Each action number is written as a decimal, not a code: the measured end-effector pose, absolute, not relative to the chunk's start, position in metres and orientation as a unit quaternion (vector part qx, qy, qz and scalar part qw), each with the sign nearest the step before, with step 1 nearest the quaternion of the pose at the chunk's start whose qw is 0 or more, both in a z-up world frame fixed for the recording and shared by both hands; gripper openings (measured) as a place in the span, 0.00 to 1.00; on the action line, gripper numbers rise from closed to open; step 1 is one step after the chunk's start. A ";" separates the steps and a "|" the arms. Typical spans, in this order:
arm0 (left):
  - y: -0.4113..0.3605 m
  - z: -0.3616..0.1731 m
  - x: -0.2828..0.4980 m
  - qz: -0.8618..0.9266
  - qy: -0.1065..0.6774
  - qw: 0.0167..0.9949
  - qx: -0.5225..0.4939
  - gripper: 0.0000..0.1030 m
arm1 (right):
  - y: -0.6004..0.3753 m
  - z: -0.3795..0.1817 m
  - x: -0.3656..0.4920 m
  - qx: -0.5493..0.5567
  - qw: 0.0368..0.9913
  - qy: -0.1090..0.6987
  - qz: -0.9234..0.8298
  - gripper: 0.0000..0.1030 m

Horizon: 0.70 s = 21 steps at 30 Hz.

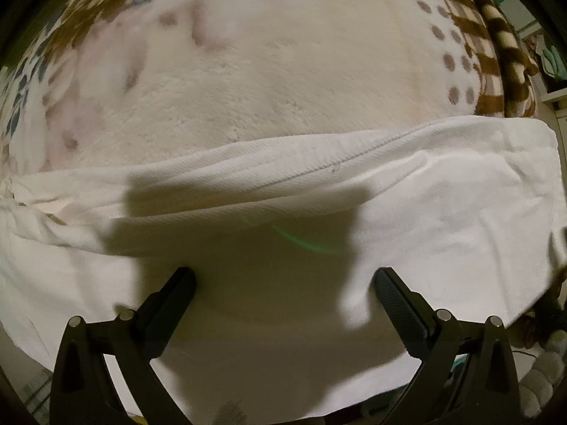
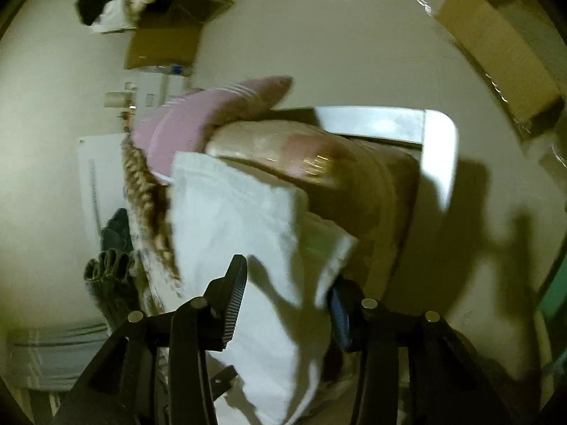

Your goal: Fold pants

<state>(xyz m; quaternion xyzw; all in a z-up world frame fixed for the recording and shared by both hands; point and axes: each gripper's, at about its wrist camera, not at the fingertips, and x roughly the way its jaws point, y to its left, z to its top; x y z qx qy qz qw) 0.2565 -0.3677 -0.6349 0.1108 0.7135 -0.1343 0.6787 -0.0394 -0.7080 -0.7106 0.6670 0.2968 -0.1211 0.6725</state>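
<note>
My left gripper (image 1: pixel 283 279) spread wide over white pants (image 1: pixel 407 194) on plush blanket (image 1: pixel 283 71), my right gripper (image 2: pixel 287 283) apart, pants (image 2: pixel 241 219) between its fingers, unclamped

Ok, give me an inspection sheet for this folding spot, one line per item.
Surface: plush patterned blanket, cream with brown dots.
Job's things: white pants lying flat across the blanket, seam visible.
Clutter: pink cushion, cardboard boxes on the floor.
Grippers: left hand-held gripper open above the pants, holding nothing; right hand-held gripper open, white fabric between its fingers.
Cables: nothing seen.
Surroundings: pale floor, white frame; dim, blurred.
</note>
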 end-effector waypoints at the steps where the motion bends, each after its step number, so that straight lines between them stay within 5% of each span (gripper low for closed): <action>1: -0.367 -0.635 0.256 -0.134 0.712 0.680 0.110 1.00 | -0.707 -0.706 -0.037 0.664 0.682 0.287 -0.111 0.42; 8: -0.355 -0.632 0.243 -0.126 0.692 0.703 0.100 1.00 | -0.700 -0.721 -0.004 0.623 0.699 0.333 -0.111 0.44; 10: -0.356 -0.629 0.238 -0.127 0.691 0.705 0.098 1.00 | -0.699 -0.716 0.000 0.620 0.703 0.329 -0.112 0.32; 11: -0.355 -0.629 0.237 -0.128 0.691 0.705 0.097 1.00 | -0.698 -0.710 0.002 0.619 0.709 0.321 -0.103 0.15; 17: -0.351 -0.622 0.238 -0.128 0.700 0.695 0.103 1.00 | -0.691 -0.708 0.016 0.584 0.714 0.366 -0.126 0.22; 21: -0.341 -0.613 0.240 -0.135 0.712 0.685 0.077 1.00 | -0.687 -0.688 0.014 0.565 0.721 0.365 -0.166 0.09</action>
